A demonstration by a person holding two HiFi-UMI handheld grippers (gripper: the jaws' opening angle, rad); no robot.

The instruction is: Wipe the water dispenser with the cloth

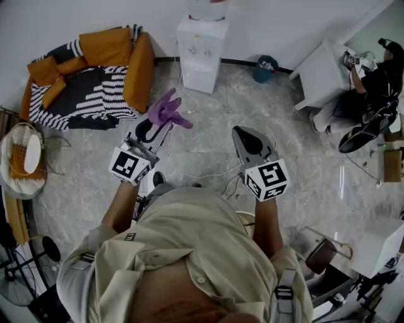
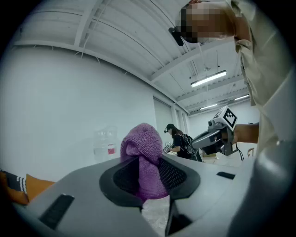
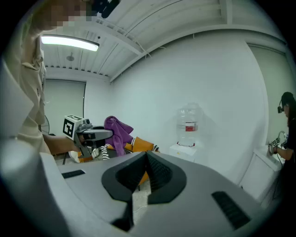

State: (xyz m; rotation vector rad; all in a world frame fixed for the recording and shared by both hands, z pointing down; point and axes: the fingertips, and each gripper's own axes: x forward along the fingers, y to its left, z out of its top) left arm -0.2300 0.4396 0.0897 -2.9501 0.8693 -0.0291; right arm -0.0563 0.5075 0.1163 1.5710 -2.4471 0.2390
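Pale marbled tile floor (image 1: 315, 164) meeting plain white wall (image 1: 284, 25); orange cushioned sofa (image 1: 115, 45) with black-and-white striped throw (image 1: 88, 94); white square table (image 1: 320, 70) at right; fluorescent ceiling tube (image 3: 69, 42) lit.

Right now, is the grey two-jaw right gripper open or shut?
Shut, empty: in the right gripper view the right gripper has its black ribbed pads touching, nothing between them.

No legible print anywhere; red label (image 3: 190, 127) on the bottle (image 3: 189, 115) atop the water dispenser (image 3: 183, 152) illegibly small.

water dispenser (image 1: 201, 57): bottle (image 1: 206, 7) cropped at top | cloth (image 2: 141, 148): base inside left tool (image 2: 150, 178)
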